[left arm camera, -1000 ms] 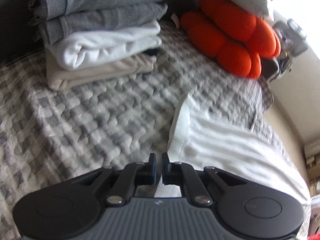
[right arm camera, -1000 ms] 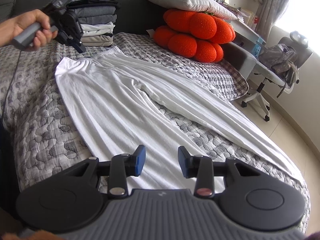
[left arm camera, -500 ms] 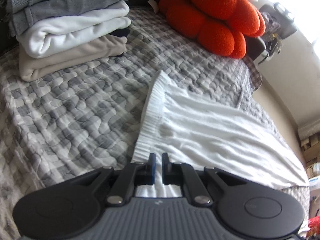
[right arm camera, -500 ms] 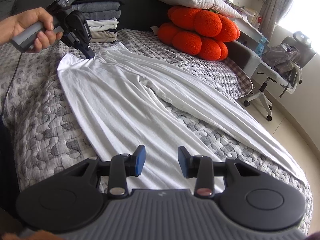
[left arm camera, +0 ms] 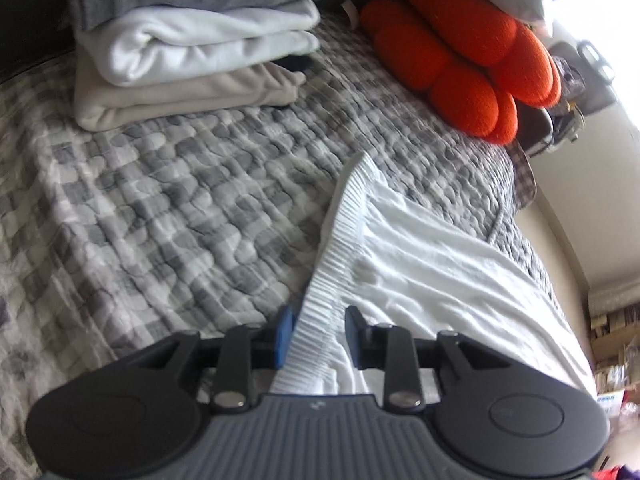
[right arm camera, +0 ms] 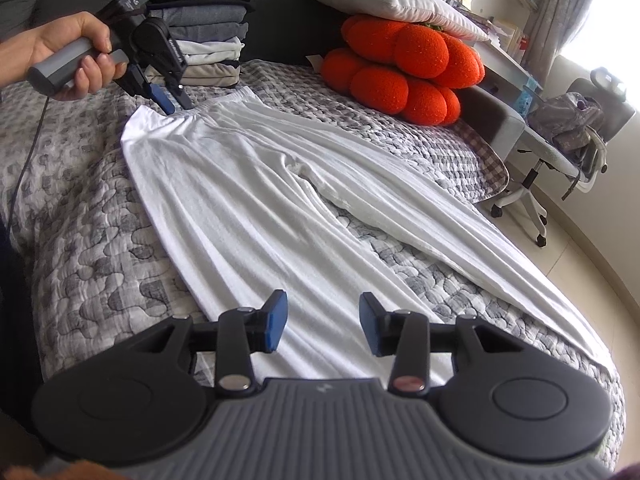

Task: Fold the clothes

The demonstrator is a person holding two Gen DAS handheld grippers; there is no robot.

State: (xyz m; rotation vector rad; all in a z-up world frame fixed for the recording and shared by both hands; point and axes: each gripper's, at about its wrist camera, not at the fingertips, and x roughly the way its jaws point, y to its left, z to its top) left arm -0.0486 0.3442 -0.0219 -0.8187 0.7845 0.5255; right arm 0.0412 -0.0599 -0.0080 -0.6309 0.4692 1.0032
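White trousers (right arm camera: 280,216) lie flat on the grey quilted bed (right arm camera: 92,232), waistband at the far end, legs running toward the near right. My left gripper (left arm camera: 316,330) is open, its jaws on either side of the ribbed waistband (left arm camera: 340,240). It also shows in the right wrist view (right arm camera: 176,106), at the waistband's left part. My right gripper (right arm camera: 322,326) is open and empty, just above the near trouser leg.
A stack of folded clothes (left arm camera: 192,48) stands at the head of the bed, also in the right wrist view (right arm camera: 204,48). Orange round cushions (right arm camera: 400,68) and a white pillow (right arm camera: 388,0) lie behind. An office chair (right arm camera: 560,148) stands off the bed's right edge.
My left gripper has moved down onto the waistband and opened from shut. My right gripper has stayed open and shifted only slightly.
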